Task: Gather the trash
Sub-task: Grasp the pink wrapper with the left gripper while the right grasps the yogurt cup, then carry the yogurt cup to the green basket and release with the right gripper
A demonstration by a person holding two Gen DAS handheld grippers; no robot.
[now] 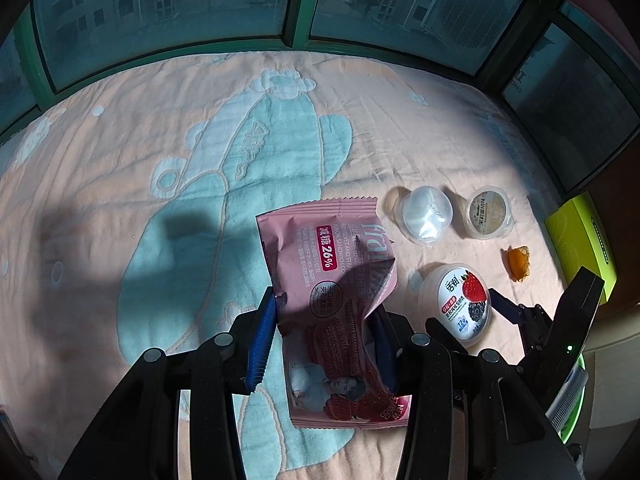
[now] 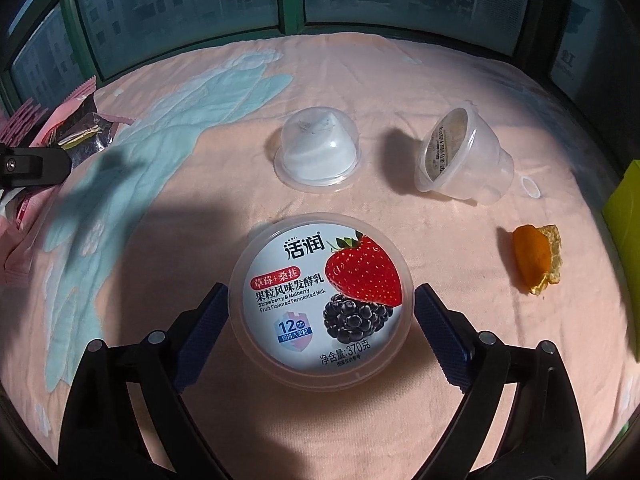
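Note:
A pink snack wrapper point(image 1: 336, 280) lies on the bed between the blue pads of my left gripper point(image 1: 324, 320); the jaws stand on either side of it and look apart, touching its edges. The wrapper also shows at the left edge of the right wrist view point(image 2: 80, 120). A round yogurt tub with a strawberry lid point(image 2: 320, 300) sits between the open fingers of my right gripper point(image 2: 320, 312), with a gap on each side. The tub point(image 1: 460, 304) and the right gripper point(image 1: 520, 312) show in the left wrist view.
An upturned clear cup point(image 2: 320, 152), a tipped clear jelly cup point(image 2: 460, 156) and a piece of orange peel point(image 2: 538, 258) lie on the peach and teal blanket point(image 2: 180, 120). A yellow-green box point(image 1: 584, 240) stands at the right. Windows run along the far side.

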